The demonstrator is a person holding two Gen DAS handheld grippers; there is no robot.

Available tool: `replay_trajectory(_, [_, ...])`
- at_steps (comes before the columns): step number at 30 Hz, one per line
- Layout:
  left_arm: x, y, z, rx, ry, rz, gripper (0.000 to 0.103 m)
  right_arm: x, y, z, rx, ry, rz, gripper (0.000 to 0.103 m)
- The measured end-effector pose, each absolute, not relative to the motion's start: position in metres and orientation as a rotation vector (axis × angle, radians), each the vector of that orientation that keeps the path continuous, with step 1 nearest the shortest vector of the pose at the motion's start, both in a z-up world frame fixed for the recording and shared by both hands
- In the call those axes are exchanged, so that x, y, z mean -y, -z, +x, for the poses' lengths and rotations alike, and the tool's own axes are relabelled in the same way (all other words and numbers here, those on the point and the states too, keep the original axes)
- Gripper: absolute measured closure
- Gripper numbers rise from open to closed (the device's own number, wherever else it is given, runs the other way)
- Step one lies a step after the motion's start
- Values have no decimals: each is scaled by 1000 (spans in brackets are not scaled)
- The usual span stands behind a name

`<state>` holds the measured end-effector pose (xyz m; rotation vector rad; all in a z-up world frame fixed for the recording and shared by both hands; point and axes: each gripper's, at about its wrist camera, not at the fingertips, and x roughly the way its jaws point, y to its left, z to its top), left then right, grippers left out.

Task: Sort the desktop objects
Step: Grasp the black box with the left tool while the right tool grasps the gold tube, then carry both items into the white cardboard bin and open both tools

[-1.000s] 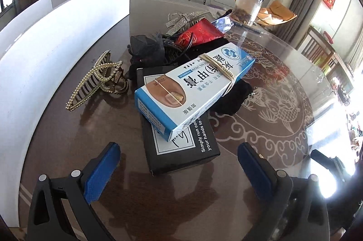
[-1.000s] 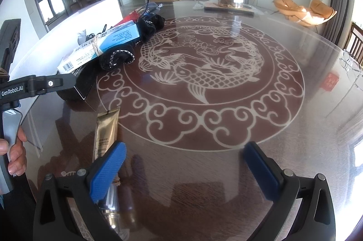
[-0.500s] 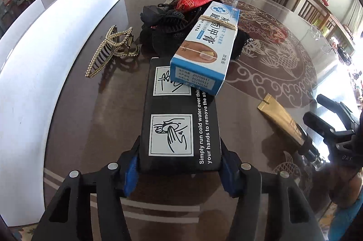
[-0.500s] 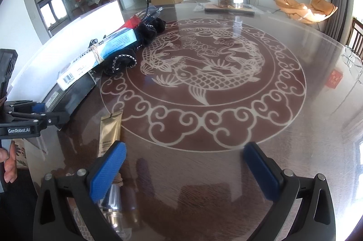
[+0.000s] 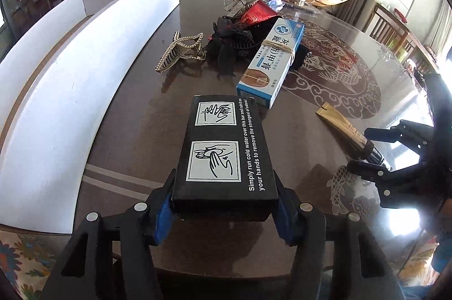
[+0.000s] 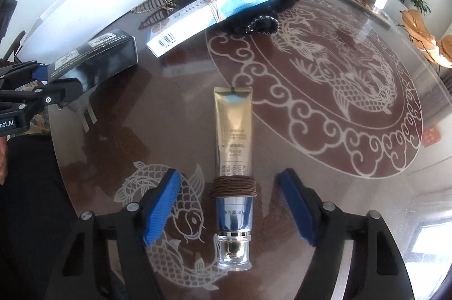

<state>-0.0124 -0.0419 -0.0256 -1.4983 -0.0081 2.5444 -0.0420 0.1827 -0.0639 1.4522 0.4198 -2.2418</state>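
Jaws clamped on black box (image 5: 224, 156)

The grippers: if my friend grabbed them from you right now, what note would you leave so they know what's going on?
Left gripper: shut on the black box, held by its near end, clear of the pile.
Right gripper: jaws have just been closing, but both pads stand apart from the gold tube lying between them on the table. Not gripped yet.
Still in the pile: blue and white carton, pearl hair claw, black hair accessories, red packet.
Done: black box picked out.
Left: close on the tube, place both, then sort the pile.
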Motion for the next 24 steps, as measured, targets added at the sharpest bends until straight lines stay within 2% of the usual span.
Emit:
replay_trajectory(2, [44, 24, -6, 6, -2558, -1486, 45, -185, 58, -37, -426, 2258, 1402, 74])
replay_trajectory(6, [52, 20, 2, 53, -2585, -1448, 45, -193, 53, -35, -352, 2255, 1401, 74])
replay_trajectory(11, [65, 4, 16, 132, -2651, -1345, 45, -208, 20, -29, -210, 2276, 1340, 74])
replay_trajectory(17, [70, -13, 26, 139, -2728, -1238, 45, -212, -13, -29, -165, 2312, 1267, 74])
replay_trajectory(24, [76, -17, 37, 189, -2769, -1174, 45, -208, -23, -24, -150, 2324, 1229, 74])
